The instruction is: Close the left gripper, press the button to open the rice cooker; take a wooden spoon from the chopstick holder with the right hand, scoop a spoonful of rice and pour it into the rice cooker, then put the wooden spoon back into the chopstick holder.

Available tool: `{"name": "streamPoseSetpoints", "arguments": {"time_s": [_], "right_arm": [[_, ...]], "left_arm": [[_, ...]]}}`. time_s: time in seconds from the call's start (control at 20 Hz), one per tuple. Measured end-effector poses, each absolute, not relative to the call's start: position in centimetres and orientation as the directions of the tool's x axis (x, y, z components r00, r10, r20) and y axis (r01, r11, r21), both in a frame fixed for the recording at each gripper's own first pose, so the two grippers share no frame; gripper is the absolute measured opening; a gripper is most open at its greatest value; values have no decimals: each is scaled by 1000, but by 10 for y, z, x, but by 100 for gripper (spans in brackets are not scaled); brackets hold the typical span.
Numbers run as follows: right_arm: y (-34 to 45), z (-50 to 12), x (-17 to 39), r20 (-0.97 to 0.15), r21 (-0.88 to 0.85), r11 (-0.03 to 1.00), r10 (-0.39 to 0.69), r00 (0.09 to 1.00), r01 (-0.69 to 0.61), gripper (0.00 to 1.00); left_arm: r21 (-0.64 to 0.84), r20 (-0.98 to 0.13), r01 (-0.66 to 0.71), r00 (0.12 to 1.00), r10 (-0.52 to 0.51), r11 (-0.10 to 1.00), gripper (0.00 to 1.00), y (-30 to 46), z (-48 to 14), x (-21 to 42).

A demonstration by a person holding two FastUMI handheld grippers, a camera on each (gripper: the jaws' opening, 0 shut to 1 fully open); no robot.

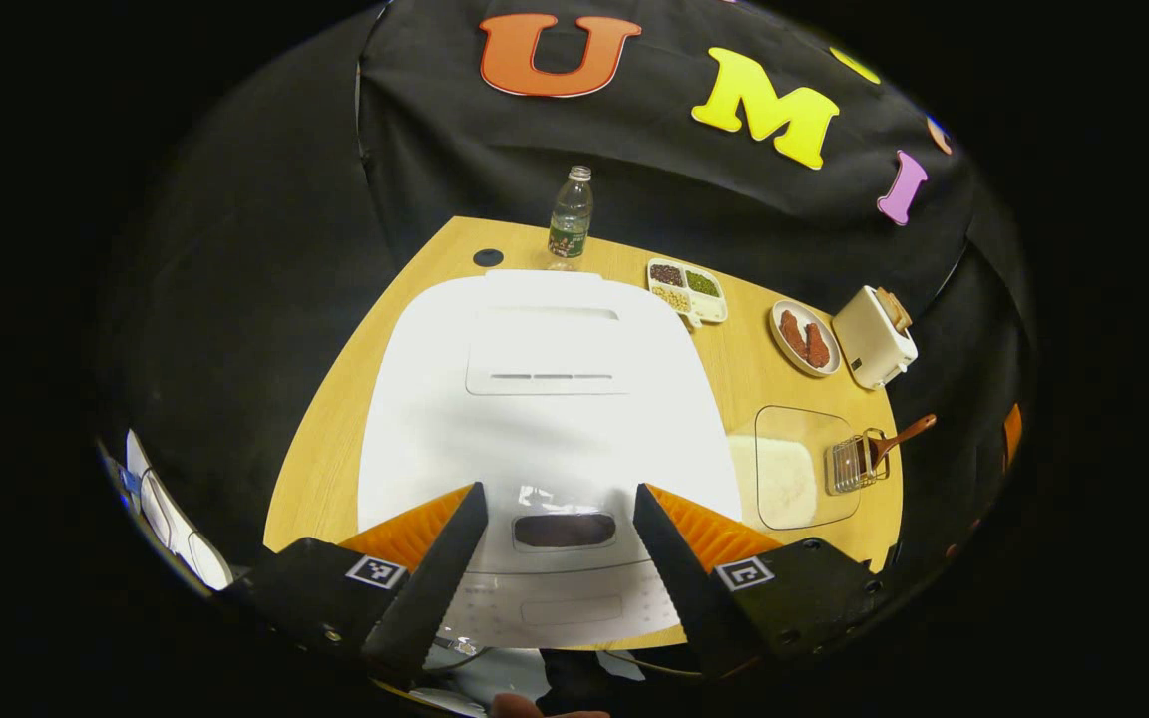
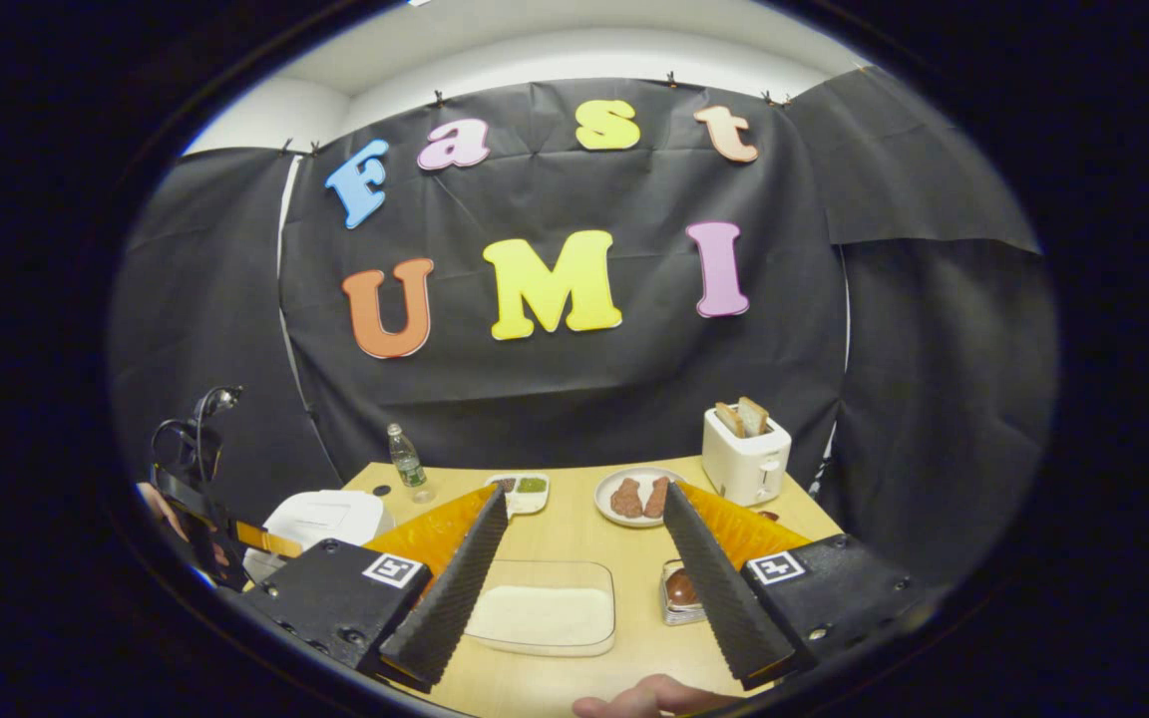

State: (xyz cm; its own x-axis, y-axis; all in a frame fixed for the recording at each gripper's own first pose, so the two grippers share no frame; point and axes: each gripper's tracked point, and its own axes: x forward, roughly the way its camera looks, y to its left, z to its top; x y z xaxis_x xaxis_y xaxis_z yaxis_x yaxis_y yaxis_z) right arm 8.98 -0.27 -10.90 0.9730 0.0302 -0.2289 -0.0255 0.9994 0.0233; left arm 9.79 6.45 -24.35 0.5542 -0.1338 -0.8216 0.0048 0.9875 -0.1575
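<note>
The white rice cooker (image 1: 545, 399) sits with its lid down right below my left gripper (image 1: 560, 543), whose fingers stand open on either side of the dark oval button (image 1: 565, 530). To its right lie a clear tray of rice (image 1: 789, 469) and a wire chopstick holder (image 1: 852, 464) with the wooden spoon (image 1: 899, 439) leaning out of it. My right gripper (image 2: 584, 573) hangs open above the near table edge, with the rice tray (image 2: 545, 613) between its fingers farther off and the chopstick holder (image 2: 679, 590) partly hidden behind its right finger. The rice cooker (image 2: 320, 519) appears at the left.
A water bottle (image 1: 571, 217), a divided dish of beans (image 1: 686, 289), a plate of meat (image 1: 804, 337) and a white toaster (image 1: 874, 337) line the back of the wooden table (image 1: 335, 439). A hand (image 2: 634, 698) shows at the bottom edge, and the left gripper with its hand (image 2: 186, 519) is at far left.
</note>
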Motion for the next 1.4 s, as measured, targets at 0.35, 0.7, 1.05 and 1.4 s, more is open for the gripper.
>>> {"name": "streamPoseSetpoints", "arguments": {"time_s": [0.35, 0.7, 1.05, 1.4], "right_arm": [[10, -116, 92, -223, 6, 998, 60, 973, -60, 100], [23, -99, 99, -201, -19, 995, 93, 975, -99, 96], [37, -74, 88, -158, -37, 994, 100, 982, -107, 96], [50, -36, 42, -87, -86, 995, 40, 995, -47, 96]], "left_arm": [[-72, -771, 32, 632, -76, 997, 99, 69, -249, 98], [-129, -687, 20, 719, -104, 991, 96, 58, -229, 106], [-169, -469, 17, 878, -96, 985, 95, 70, -135, 113], [-57, -124, 115, 985, -122, 992, 95, 65, -29, 64]]}}
